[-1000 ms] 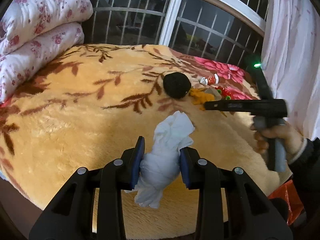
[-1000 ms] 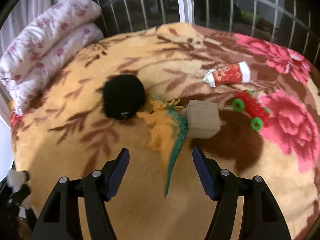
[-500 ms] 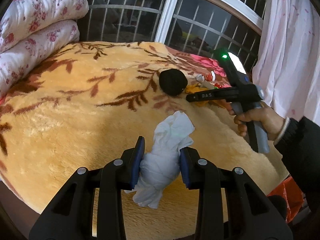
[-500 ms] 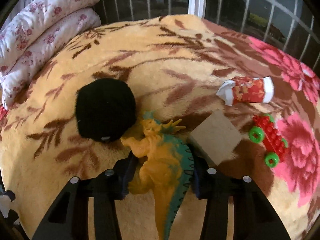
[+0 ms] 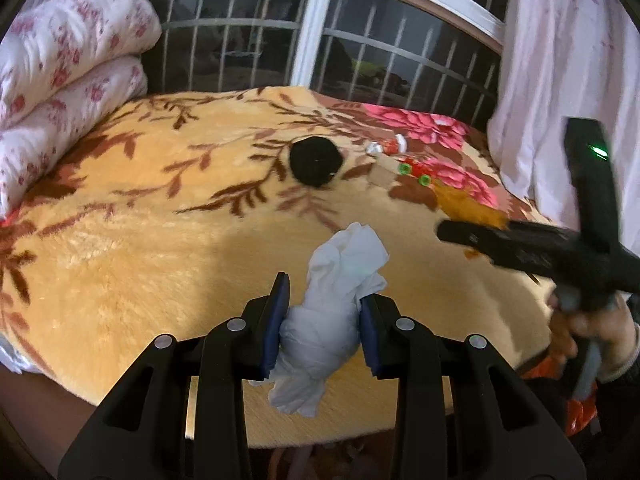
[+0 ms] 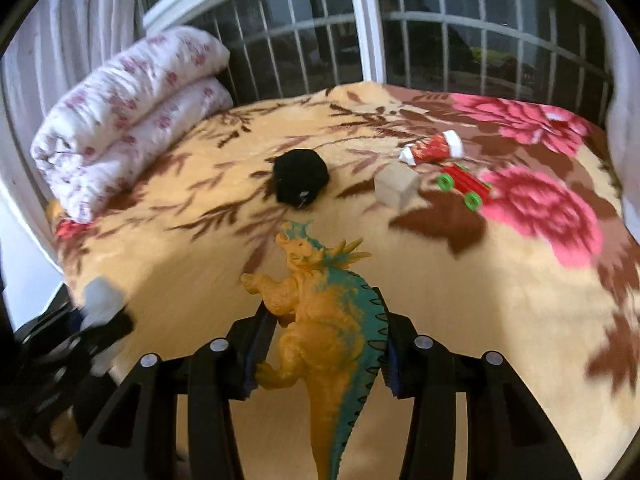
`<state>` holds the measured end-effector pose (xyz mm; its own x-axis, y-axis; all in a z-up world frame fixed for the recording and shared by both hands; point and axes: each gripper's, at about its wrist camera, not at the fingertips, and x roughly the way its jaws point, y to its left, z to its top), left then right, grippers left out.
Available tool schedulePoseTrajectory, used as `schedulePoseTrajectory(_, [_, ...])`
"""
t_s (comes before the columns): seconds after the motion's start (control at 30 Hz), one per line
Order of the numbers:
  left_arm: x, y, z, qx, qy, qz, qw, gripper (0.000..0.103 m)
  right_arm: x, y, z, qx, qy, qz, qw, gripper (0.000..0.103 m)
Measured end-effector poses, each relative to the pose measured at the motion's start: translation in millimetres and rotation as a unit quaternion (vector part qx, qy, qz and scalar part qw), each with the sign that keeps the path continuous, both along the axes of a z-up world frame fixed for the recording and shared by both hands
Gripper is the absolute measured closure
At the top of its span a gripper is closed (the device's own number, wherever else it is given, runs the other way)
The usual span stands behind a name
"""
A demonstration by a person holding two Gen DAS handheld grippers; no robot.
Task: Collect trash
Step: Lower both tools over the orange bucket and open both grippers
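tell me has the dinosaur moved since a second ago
Yes. The dinosaur now sits clamped in the right gripper, lifted toward the camera, away from the black ball.

A: Lighting? Warm indoor light on the plush yellow floral blanket (image 5: 160, 240); dark barred window (image 5: 320, 40); soft shadows nearby.

B: Quality? Fisheye bending, black corners, motion blur along the right edges.
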<state>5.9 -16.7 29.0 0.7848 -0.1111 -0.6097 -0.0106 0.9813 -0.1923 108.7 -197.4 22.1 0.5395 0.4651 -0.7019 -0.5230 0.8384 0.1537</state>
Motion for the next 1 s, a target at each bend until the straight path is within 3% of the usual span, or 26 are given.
schedulePoseTrajectory(0.23, [-37,-29,-6,0.043,0.032,-0.038,0.9979,0.071,-95,-39,-2,0.032,0.01,0.002,0.999,0.057])
schedulePoseTrajectory(0.5, [-76,-51,-50,0.076,0.12,-0.09,0.9858,0.071,-170,-54,-49,0.013,0.064,0.004,0.998,0.057])
schedulePoseTrajectory(0.63, [-76,-53,-78,0.071,0.163,-0.105,0.9785,0.071,-183,-49,-80,-0.008,0.101,0.012,0.995,0.057])
schedulePoseTrajectory(0.8, [-72,-65,-132,0.119,0.213,-0.128,0.9613,0.071,-179,-40,-113,-0.043,0.129,0.018,0.991,0.057])
schedulePoseTrajectory(0.9, [-68,-68,-158,0.106,0.253,-0.142,0.9513,0.071,-173,-36,-133,-0.062,0.15,0.014,0.987,0.057])
schedulePoseTrajectory(1.0, [-65,-70,-166,0.109,0.264,-0.148,0.947,0.071,-169,-34,-146,-0.07,0.167,0.014,0.983,0.057])
